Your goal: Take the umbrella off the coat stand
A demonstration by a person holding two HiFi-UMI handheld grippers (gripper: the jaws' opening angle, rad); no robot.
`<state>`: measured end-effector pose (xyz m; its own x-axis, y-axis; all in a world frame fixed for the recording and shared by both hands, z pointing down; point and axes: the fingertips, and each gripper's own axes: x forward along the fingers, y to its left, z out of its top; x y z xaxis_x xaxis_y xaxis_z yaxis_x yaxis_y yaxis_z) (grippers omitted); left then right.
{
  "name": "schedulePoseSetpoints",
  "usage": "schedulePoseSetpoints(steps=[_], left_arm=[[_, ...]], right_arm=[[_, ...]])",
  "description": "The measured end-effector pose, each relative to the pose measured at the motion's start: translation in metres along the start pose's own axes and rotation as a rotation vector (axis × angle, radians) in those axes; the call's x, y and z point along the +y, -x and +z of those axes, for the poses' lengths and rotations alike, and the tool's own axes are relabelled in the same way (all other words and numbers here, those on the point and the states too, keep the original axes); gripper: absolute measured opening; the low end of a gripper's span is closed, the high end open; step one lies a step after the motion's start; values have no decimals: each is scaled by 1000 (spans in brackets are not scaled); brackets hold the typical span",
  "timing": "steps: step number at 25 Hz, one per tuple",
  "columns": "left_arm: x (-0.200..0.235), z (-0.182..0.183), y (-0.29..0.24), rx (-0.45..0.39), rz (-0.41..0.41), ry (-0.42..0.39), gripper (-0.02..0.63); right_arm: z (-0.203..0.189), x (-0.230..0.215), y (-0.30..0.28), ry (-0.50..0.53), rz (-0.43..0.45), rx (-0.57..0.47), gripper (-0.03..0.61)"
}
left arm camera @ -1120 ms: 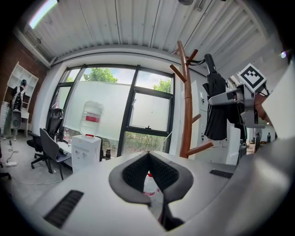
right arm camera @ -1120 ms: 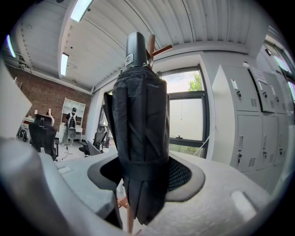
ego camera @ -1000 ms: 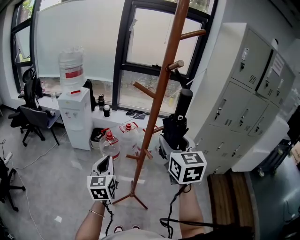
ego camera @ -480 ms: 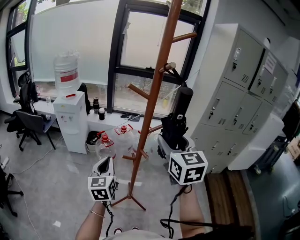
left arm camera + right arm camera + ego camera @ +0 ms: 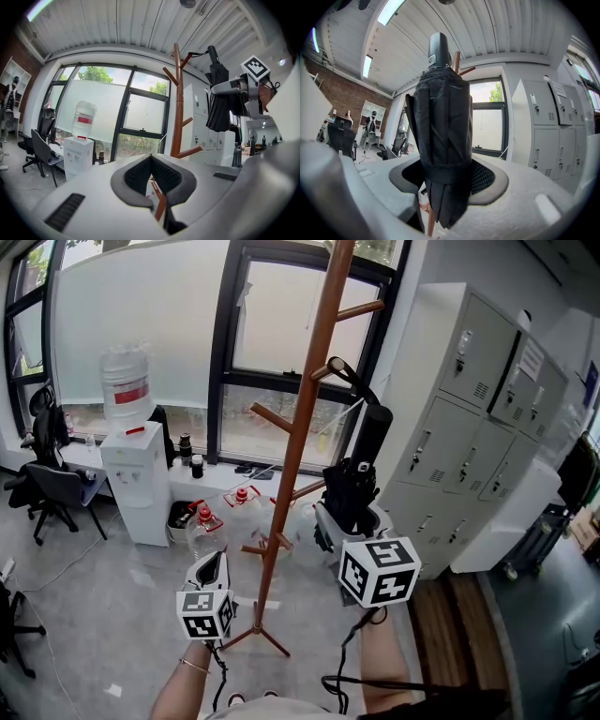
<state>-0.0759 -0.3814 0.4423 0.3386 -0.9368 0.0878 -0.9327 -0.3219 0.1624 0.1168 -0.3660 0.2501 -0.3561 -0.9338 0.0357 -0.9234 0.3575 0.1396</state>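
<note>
Black fabric is being squeezed at centre-right: the folded umbrella (image 5: 351, 486), light and soft over a stiff shaft, is being gripped around its bundled middle by the right tongs (image 5: 347, 521), strap (image 5: 349, 379) looped over a coat stand (image 5: 302, 418) peg. Left tongs (image 5: 214, 563) are being held closed, empty.

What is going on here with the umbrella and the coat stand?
A person is holding a two-jaw gripper in each hand in front of a brown coat stand. The right gripper is clamped around the folded black umbrella. The umbrella's strap is hooked over a peg, so it is not off the stand yet. The left gripper is shut and holds nothing, lower down by the pole.
</note>
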Motion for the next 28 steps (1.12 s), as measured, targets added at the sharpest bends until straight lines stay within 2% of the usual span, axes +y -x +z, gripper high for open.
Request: schedulePoseSetpoints(steps=[9,15,21,28], left_arm=[[-17,-2,-2,8,-52,-6,3],[-38,-4,-5,8,-111,-3,4],[-63,-12,-17,32,-177,-4,4],[-109,-37,-32,89,-298,-29,5]], right_arm=[[4,-5,19,-23,-28,-13,250],[-6,-15,38,-36,-80,-3,250],[-31,-37,57,-73,-161,21,250],[-80,-71,94,-137,-316,80,250]])
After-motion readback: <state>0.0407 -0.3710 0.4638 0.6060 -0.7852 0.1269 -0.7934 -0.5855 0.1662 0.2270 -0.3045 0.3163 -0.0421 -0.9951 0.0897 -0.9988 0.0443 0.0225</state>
